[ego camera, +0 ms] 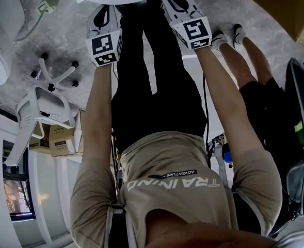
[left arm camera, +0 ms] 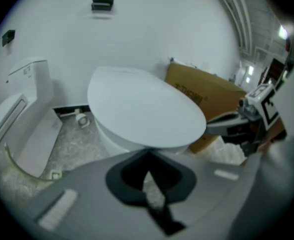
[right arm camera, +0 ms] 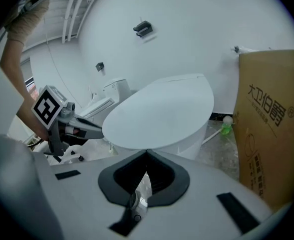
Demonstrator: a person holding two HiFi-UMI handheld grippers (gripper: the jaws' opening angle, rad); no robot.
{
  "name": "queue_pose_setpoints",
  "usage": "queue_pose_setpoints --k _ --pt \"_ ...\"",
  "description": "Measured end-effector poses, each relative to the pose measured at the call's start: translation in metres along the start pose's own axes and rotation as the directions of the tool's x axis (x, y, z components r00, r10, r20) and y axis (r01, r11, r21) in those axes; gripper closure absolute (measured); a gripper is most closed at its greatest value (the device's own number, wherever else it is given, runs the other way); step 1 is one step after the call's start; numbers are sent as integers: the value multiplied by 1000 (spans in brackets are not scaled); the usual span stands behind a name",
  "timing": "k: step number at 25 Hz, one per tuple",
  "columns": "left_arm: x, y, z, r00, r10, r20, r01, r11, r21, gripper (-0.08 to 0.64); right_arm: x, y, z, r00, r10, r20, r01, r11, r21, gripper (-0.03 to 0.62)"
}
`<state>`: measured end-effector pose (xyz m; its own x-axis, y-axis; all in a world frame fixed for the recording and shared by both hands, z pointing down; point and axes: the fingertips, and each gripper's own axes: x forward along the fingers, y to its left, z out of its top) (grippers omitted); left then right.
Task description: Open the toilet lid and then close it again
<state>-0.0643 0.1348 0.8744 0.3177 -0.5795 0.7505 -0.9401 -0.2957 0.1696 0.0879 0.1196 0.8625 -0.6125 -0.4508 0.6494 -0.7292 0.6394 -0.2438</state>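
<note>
**Toilet lid down, both grippers at its front edge**

A person in a tan shirt [ego camera: 177, 185] is seen bent over a white toilet. The bowl is fully covered by the toilet lid [left arm camera: 144, 114], which lies flat and closed, so nothing inside can be made out. A large cardboard box [right arm camera: 274, 124] is stood just beside the toilet on the right-gripper side; its contents are not shown. A second white toilet [left arm camera: 32, 84] is set against the wall on the other side. A white chair [ego camera: 43, 105] is seen on the grey marbled floor [ego camera: 64, 40], with a smaller cardboard box [ego camera: 59, 138] next to it, contents not visible.

The left gripper [left arm camera: 147, 153] is held with jaws together, tips right at the lid's front rim. The right gripper [right arm camera: 147, 151] is likewise held with jaws together at the same rim, nothing between them. A small green object [right arm camera: 226, 129] is noted on the floor by the large box.
</note>
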Motion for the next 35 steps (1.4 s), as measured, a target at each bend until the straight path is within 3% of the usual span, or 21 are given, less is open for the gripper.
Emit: queue_pose_setpoints --k 10,16,25,35 --pt "-29 -6 24 999 -21 26 21 1000 -23 555 -24 9 29 1000 12 17 -12 1000 16 578" --pt "-52 -9 48 999 -40 12 40 999 1 555 -42 15 59 1000 10 17 -11 999 31 578" --pt "-97 -13 108 996 -89 21 88 995 41 555 -76 22 126 1000 -14 17 14 1000 22 578" --pt "-142 -11 183 989 -140 46 139 990 27 555 -109 24 209 996 -79 52 77 996 41 578"
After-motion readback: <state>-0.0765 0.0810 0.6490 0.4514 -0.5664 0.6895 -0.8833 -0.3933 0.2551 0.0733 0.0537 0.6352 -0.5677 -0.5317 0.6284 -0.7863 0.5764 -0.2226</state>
